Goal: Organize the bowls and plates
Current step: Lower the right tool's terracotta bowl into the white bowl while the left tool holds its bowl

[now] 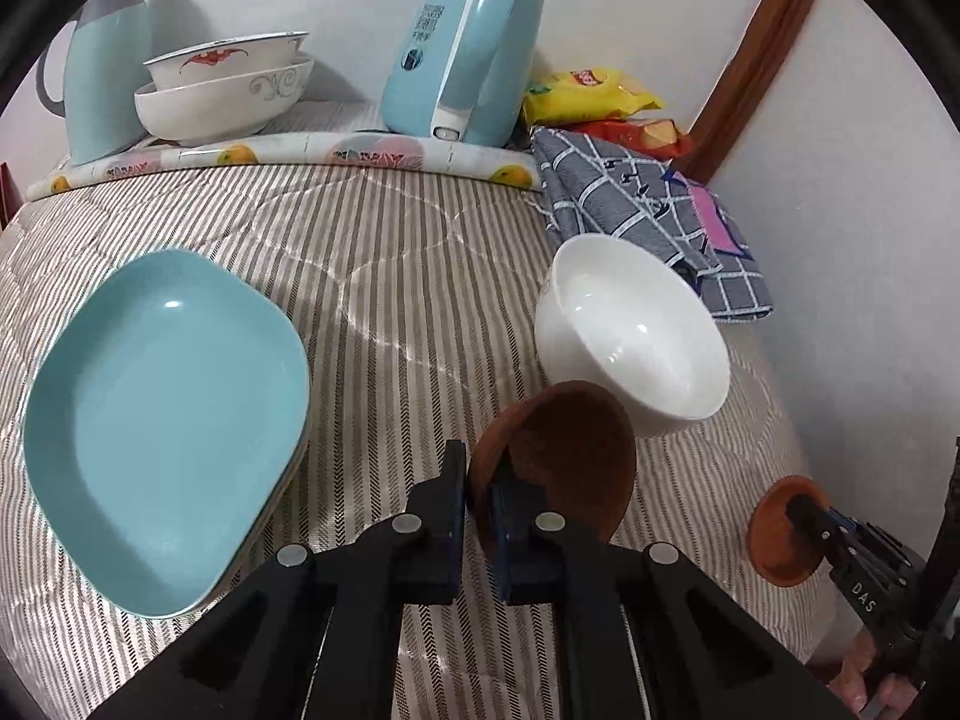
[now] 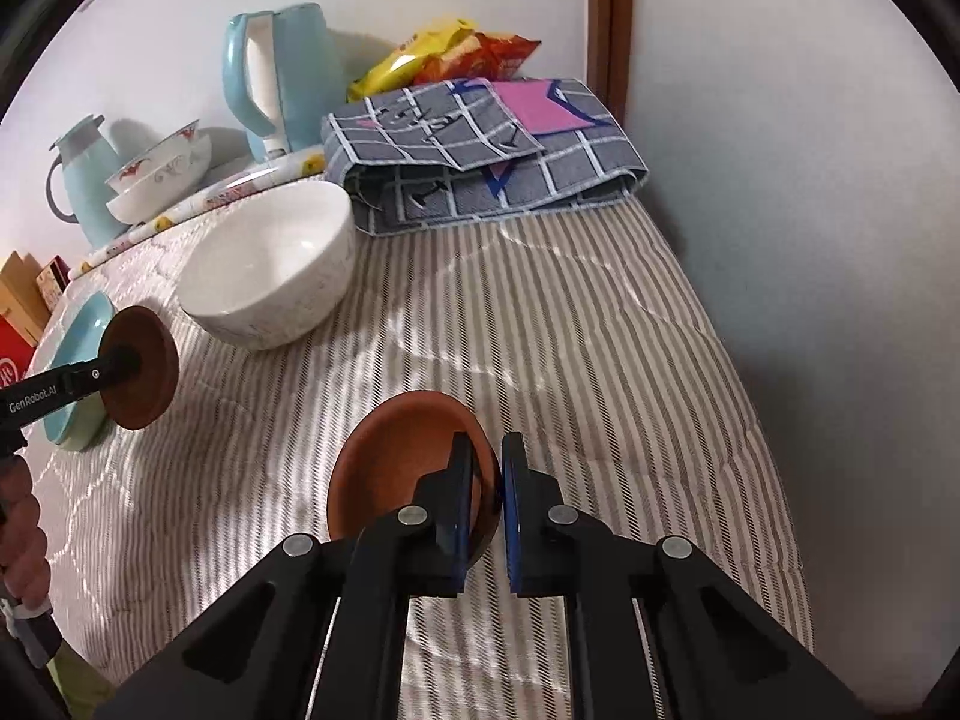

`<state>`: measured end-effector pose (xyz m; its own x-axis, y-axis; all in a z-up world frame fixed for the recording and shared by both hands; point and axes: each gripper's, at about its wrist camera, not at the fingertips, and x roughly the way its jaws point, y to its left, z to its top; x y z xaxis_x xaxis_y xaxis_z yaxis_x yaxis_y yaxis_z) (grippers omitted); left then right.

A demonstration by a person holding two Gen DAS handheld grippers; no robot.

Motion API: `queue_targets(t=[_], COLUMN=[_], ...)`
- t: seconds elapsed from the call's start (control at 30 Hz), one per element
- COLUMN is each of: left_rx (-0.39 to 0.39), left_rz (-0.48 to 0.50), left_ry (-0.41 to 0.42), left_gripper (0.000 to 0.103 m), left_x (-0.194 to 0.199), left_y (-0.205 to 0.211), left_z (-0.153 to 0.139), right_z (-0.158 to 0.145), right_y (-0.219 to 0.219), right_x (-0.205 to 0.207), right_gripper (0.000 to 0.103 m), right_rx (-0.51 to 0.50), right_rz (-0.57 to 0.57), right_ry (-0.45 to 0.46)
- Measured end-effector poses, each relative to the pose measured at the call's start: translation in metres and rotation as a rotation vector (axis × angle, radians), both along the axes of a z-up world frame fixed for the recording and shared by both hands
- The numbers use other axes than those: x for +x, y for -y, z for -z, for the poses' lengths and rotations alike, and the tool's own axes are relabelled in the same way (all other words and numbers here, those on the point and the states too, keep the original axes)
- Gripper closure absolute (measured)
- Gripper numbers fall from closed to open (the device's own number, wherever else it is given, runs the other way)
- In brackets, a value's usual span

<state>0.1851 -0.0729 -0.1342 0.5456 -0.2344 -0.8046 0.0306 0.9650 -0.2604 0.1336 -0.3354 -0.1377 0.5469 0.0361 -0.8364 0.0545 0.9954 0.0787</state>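
My left gripper (image 1: 477, 480) is shut on the rim of a small brown saucer (image 1: 564, 450), tilted just above the striped cloth. My right gripper (image 2: 487, 468) is shut on the rim of a second brown saucer (image 2: 402, 456). In the left wrist view that second saucer (image 1: 780, 534) shows at the lower right, pinched by the right gripper (image 1: 801, 507). In the right wrist view the left gripper (image 2: 129, 363) holds the first saucer (image 2: 144, 369) at the left. A white bowl (image 1: 636, 330) (image 2: 270, 264) stands between and behind them. Stacked teal plates (image 1: 162, 420) (image 2: 81, 336) lie at the left.
At the back stand two stacked patterned bowls (image 1: 222, 90), a teal jug (image 1: 105, 78), a light-blue kettle (image 1: 468, 54), a fruit-print roll (image 1: 288, 159), snack bags (image 1: 594, 90) and a folded checked cloth (image 1: 648, 210). A wall (image 2: 810, 240) bounds the right side. A hand (image 2: 21, 510) shows at the left.
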Motion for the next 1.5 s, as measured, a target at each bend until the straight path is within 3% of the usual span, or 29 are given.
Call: queue_targets(t=[0.3,0.73,1.03,1.5], left_rx=[-0.011,-0.012,0.029,0.067], left_rz=[-0.03,-0.079,-0.086,-0.097], left_ry=[0.044,0.076,0.095,0.103], left_gripper=[0.095,0.095,0.095,0.095], left_x=[0.0,0.014,0.029,0.055], left_y=[-0.022,-0.054,-0.059,-0.064], left_z=[-0.025,-0.047,-0.059,-0.062], right_z=[-0.032,-0.072,-0.069,-0.04], right_y=[-0.02,-0.058,-0.073,-0.084], right_x=[0.01,0.057,0.087,0.118], right_gripper=[0.094,0.094,0.094,0.094], right_rx=[0.013,0.03,0.022,0.028], right_rz=[-0.035,-0.079,-0.098,-0.107], right_ry=[0.055,0.123,0.116,0.058])
